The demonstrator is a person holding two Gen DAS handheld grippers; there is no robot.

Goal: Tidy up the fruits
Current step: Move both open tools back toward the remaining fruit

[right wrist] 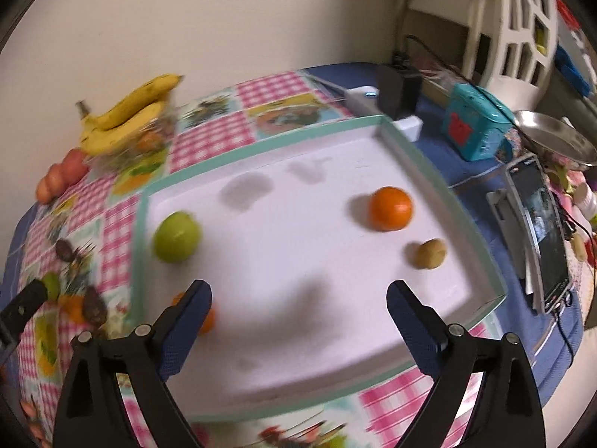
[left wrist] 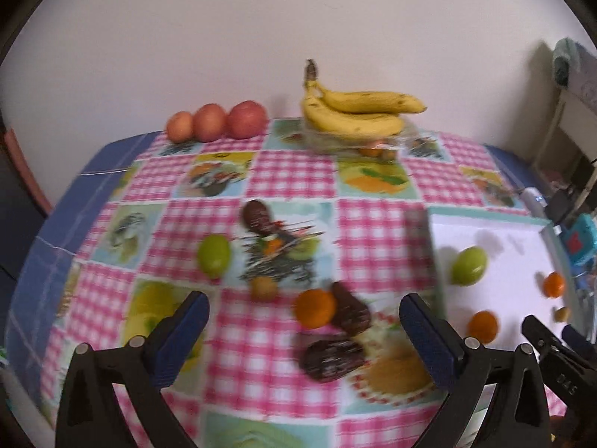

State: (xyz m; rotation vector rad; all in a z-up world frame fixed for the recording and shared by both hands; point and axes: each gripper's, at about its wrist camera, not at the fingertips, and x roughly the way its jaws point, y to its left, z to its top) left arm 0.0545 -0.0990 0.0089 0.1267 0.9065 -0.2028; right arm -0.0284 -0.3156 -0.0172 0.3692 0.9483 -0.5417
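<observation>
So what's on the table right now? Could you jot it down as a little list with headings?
tray: white tray with green rim
in tray: green fruit, two oranges, small brownish fruit
loose on tablecloth: green fruit, orange, three dark fruits
back edge: bananas, three red fruits
left gripper: open, empty
right gripper: open, empty

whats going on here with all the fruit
A person with a gripper in each hand is sorting fruit from the checked tablecloth onto a white tray. The left gripper and right gripper are both open and empty. The tray already holds a green fruit, two oranges and a small brown fruit. More fruit still lies on the cloth.
</observation>
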